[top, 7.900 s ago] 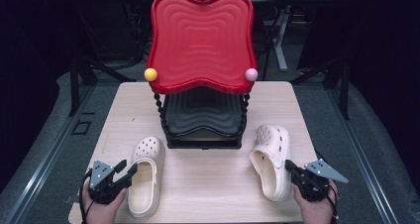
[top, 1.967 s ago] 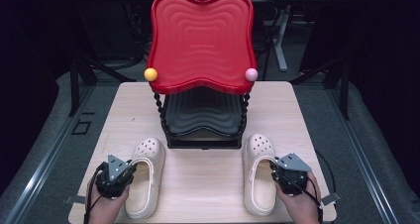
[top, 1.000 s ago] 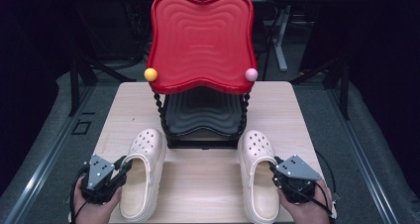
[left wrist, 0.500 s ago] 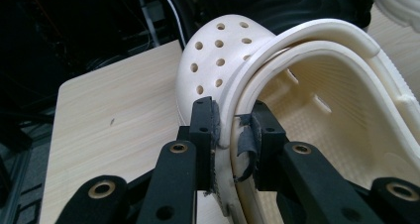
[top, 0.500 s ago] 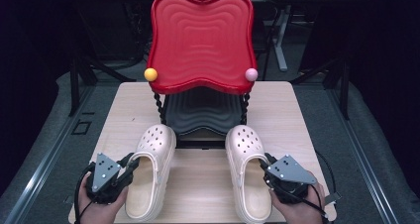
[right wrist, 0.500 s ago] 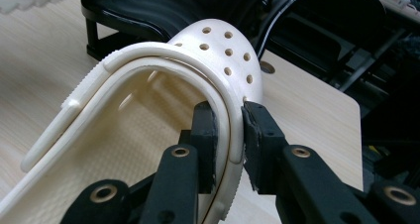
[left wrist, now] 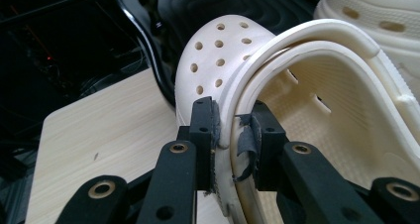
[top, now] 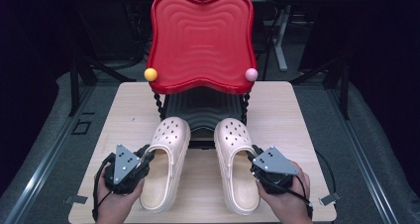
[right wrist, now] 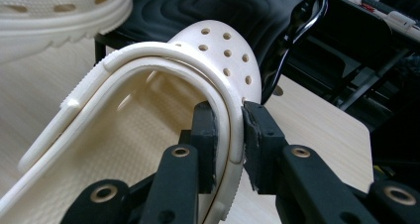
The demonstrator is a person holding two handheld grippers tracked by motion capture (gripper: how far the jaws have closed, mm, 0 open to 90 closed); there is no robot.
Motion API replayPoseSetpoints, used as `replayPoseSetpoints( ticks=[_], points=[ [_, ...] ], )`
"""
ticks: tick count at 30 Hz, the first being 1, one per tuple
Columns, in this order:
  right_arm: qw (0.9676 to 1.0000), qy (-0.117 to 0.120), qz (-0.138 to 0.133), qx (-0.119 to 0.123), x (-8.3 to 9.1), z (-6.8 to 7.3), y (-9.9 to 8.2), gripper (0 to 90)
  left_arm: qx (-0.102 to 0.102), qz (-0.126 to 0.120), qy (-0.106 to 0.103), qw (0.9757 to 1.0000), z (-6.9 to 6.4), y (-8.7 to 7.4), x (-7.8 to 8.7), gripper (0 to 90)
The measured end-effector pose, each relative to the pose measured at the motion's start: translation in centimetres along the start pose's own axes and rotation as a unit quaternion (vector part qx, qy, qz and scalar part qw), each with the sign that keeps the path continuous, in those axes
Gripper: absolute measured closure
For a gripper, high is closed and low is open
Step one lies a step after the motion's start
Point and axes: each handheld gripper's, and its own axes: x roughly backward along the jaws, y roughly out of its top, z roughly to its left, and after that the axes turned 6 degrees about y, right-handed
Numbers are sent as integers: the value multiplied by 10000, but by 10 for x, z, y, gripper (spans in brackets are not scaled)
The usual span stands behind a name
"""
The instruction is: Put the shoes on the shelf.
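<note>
both clogs slid toward the rack; left gripper (left wrist: 229, 130) clamps left clog (left wrist: 297, 115) rim.

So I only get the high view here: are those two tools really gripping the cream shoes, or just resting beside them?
Observer: Gripping. The left gripper view shows the left tool pinching the left shoe by its side wall, one pad inside, one outside.
Operator: And the other one?
Observer: Same. In the right gripper view the right tool clamps the right shoe by its rim.
Operator: What is just ahead of the toes?
Observer: The black ribbed shelf under the red tray, close behind the right shoe's toe.
</note>
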Motion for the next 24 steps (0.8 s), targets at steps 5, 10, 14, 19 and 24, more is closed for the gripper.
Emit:
replayPoseSetpoints(
  ticks=[5,10,14,19,24],
  points=[
    [9999,-80,-88,78,-12,1,9,761,-88,-49,-7,9999,-5,12,-14,761],
    [9997,-135,-119,182,-24,2,21,762,-184,-83,72,9998,-8,23,-34,762],
    [9996,-165,-95,213,-37,-1,29,762,-205,-87,163,9996,-12,28,-46,762],
    [9996,-204,-44,195,-52,-3,37,762,-169,-87,231,9996,-15,34,-58,762],
    [9996,-234,-52,136,-63,-5,43,762,-158,-71,251,9995,-18,38,-66,761]
  ],
)
